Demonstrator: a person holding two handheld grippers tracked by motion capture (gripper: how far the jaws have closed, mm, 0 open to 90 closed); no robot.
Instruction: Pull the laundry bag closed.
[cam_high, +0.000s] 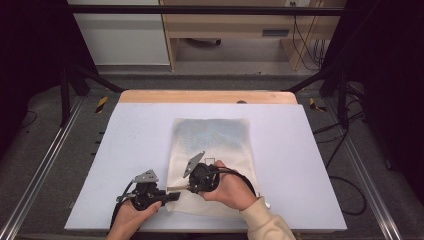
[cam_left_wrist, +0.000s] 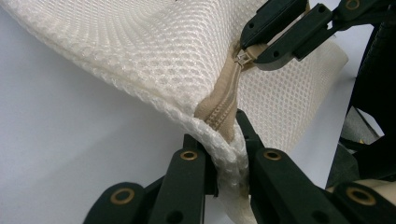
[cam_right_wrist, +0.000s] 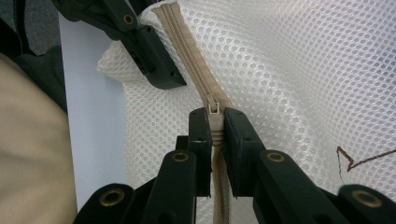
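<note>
bag (cam_high: 212, 150): white mesh, flat mid-table (cam_high: 140, 135), reaching near edge
left gripper (cam_left_wrist: 229, 156): jaws clamped on bag's near corner, at zip (cam_left_wrist: 223, 109) end
right gripper (cam_right_wrist: 215, 140): jaws pinching zip slider (cam_right_wrist: 213, 108); just beside left

Brightness: the table (cam_high: 300, 150) is evenly lit from above; the room around it falls to black.
Shadows: soft and short under the mesh bag (cam_left_wrist: 154, 51), darker just beside the left gripper (cam_left_wrist: 227, 158) fingers.
Glare: mild sheen on the right gripper (cam_right_wrist: 215, 140) fingers.
Focus: mesh near the fingers is sharp; the sleeve (cam_right_wrist: 32, 154) at the frame edge is blurred.
High view: coarse, slightly soft.
</note>
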